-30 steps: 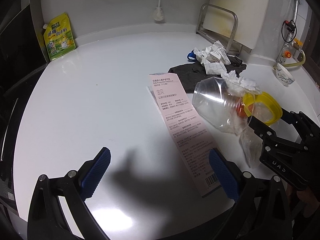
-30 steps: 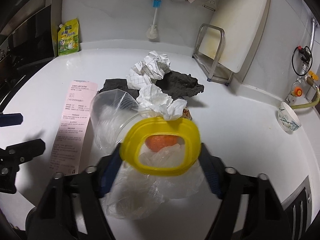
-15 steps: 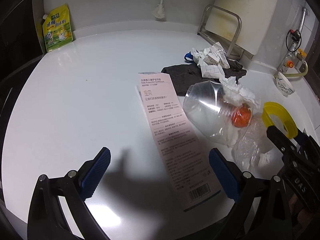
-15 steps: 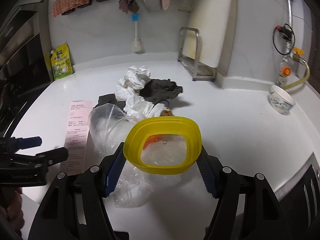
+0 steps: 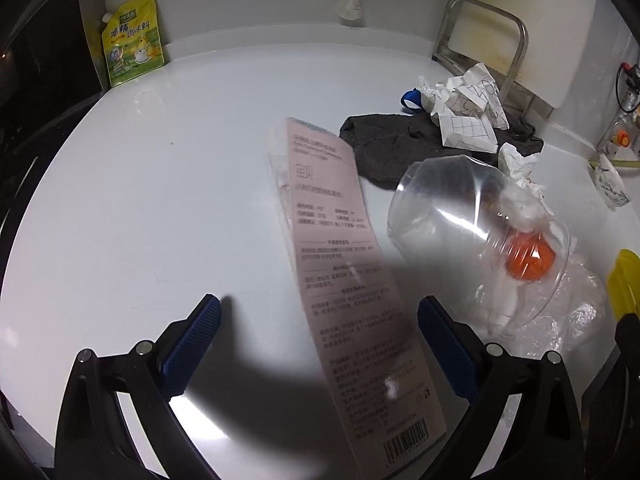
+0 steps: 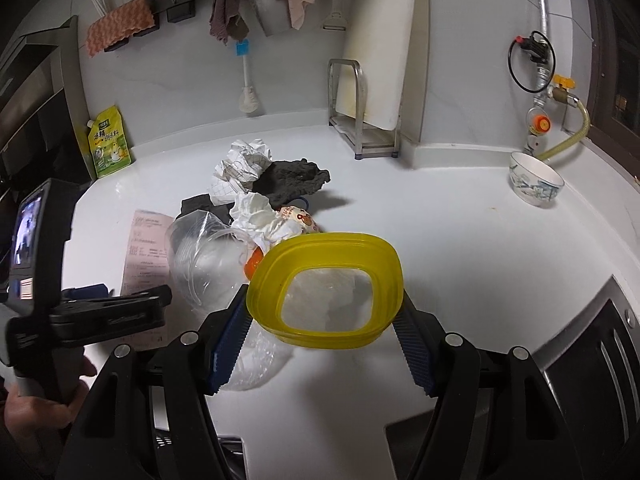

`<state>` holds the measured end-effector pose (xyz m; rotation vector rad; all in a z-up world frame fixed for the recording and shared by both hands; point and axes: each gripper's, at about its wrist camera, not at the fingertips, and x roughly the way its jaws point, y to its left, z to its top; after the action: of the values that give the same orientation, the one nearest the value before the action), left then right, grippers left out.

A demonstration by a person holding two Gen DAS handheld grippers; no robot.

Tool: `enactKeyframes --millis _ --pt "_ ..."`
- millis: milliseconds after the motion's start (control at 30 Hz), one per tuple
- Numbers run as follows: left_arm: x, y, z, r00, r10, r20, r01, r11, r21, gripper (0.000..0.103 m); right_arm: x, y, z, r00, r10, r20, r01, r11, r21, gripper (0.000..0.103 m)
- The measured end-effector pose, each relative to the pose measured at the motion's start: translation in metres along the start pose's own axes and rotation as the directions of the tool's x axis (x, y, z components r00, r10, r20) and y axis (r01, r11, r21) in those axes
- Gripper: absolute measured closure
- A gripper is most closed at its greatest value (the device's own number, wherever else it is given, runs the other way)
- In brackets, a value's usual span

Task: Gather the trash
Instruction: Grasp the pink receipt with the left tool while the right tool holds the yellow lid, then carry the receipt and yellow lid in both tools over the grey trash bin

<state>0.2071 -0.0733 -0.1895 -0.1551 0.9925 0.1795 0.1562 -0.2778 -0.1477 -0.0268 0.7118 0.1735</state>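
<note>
My right gripper [image 6: 322, 308] is shut on a yellow-rimmed lid [image 6: 332, 248] with a clear centre, held off the white counter [image 6: 460, 260]. The lid's edge [image 5: 624, 280] shows at the far right of the left wrist view. Under and behind it lies the trash pile: a clear plastic cup [image 5: 460, 220] on its side, an orange piece [image 5: 530, 258], crumpled tissue [image 5: 520, 196], a clear bag [image 5: 576, 308], squared paper [image 5: 468, 108] and a dark cloth [image 5: 392, 140]. My left gripper [image 5: 319, 306] is open just above a long pink package [image 5: 340, 280], which runs between its fingers.
A yellow-green pouch [image 5: 132, 40] leans in the back left corner. A metal rack with a cutting board [image 6: 360, 120] stands at the back. A patterned bowl [image 6: 536, 180] sits far right near a gas hose. A sink edge [image 6: 592, 360] lies at the right front.
The right gripper has raised the yellow lid off the pile and drawn it back, uncovering the orange piece and bag. The left gripper has sunk closer over the pink package.
</note>
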Motion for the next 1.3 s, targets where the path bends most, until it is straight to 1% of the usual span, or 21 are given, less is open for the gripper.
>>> enactKeyframes --millis 100,200,267,333,367,400,533,667,867,900,967,1100,1300 --pt "0.005 -0.008 -0.003 0.999 0.043 0.007 -0.043 0.998 0.039 0.005 -0.001 -0.002 -0.002 1.000 -0.004 -0.002 0.004 1.000 0.010 0.037" --pt "0.006 -0.008 -0.004 0.999 0.043 0.021 -0.044 0.998 0.047 0.008 -0.002 -0.003 -0.002 1.000 -0.006 -0.005 0.006 1.000 0.017 0.037" --pt "0.006 -0.008 -0.006 0.999 0.042 0.033 -0.044 0.997 0.056 0.015 -0.002 -0.003 -0.003 1.000 -0.005 -0.006 0.005 1.000 0.024 0.037" --pt "0.003 -0.007 -0.006 0.999 0.020 0.037 -0.022 0.998 0.067 0.034 -0.003 -0.002 -0.005 1.000 -0.004 -0.007 0.005 1.000 0.028 0.037" --pt "0.001 -0.009 -0.005 0.999 0.013 0.038 -0.016 0.997 0.079 0.039 -0.003 -0.002 -0.005 1.000 -0.004 -0.008 0.004 1.000 0.031 0.037" --pt "0.000 -0.010 -0.005 0.999 0.005 0.037 -0.008 0.996 0.088 0.048 -0.003 -0.002 -0.006 1.000 -0.002 -0.011 0.002 0.999 0.037 0.037" --pt "-0.001 -0.007 -0.002 0.999 -0.032 0.013 0.031 0.994 0.101 0.050 -0.004 0.000 -0.008 1.000 0.006 -0.016 -0.005 0.999 0.052 0.037" --pt "-0.005 0.003 0.001 0.999 -0.054 0.003 0.053 0.994 0.100 0.051 -0.006 0.004 -0.010 1.000 0.014 -0.020 -0.013 0.998 0.066 0.037" --pt "-0.017 0.015 0.007 0.998 -0.064 0.017 0.061 0.989 0.137 0.055 -0.014 0.013 -0.011 1.000 0.017 -0.020 -0.015 0.997 0.075 0.037" --pt "-0.020 0.017 0.006 0.998 -0.063 0.020 0.059 0.988 0.146 0.081 -0.015 0.014 -0.011 1.000 0.017 -0.021 -0.016 0.997 0.078 0.037" --pt "-0.023 0.020 0.006 0.997 -0.070 0.010 0.068 0.986 0.151 0.083 -0.018 0.015 -0.011 1.000 0.020 -0.024 -0.018 0.996 0.086 0.037" --pt "-0.026 0.029 0.005 0.998 -0.065 0.012 0.062 0.985 0.163 0.086 -0.025 0.021 -0.012 1.000 0.017 -0.026 -0.015 0.996 0.087 0.037" --pt "-0.040 0.038 0.006 0.996 -0.078 0.033 0.071 0.982 0.174 0.090 -0.039 0.029 -0.014 1.000 0.010 -0.023 -0.007 0.995 0.097 0.037"
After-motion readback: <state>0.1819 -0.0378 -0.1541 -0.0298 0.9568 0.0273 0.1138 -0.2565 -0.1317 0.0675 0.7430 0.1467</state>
